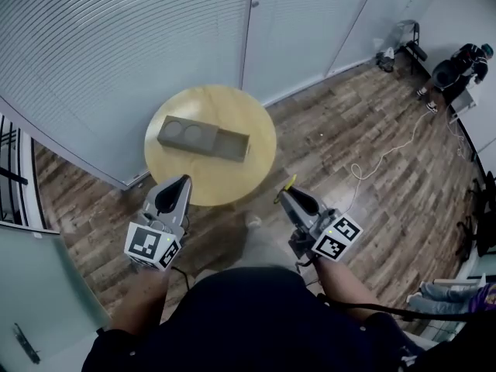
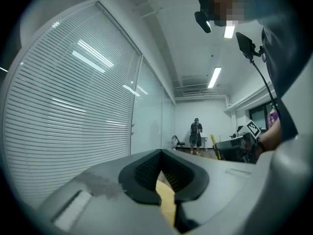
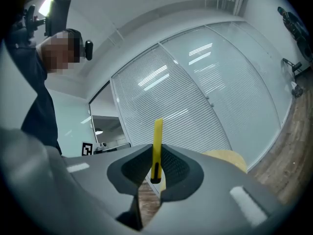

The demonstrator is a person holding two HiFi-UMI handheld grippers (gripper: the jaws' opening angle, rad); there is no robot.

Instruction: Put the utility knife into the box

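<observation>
A grey box with two round hollows lies on the round wooden table. I hold a yellow utility knife in my right gripper, just short of the table's near right edge. In the right gripper view the knife stands upright, clamped between the pads of the right gripper. My left gripper hovers at the table's near left edge, its jaws together with nothing held. The left gripper points level over the table.
A glass wall with blinds runs behind the table. A white cable trails over the wooden floor to the right. A person stands far off at the right, and the same person shows in the left gripper view.
</observation>
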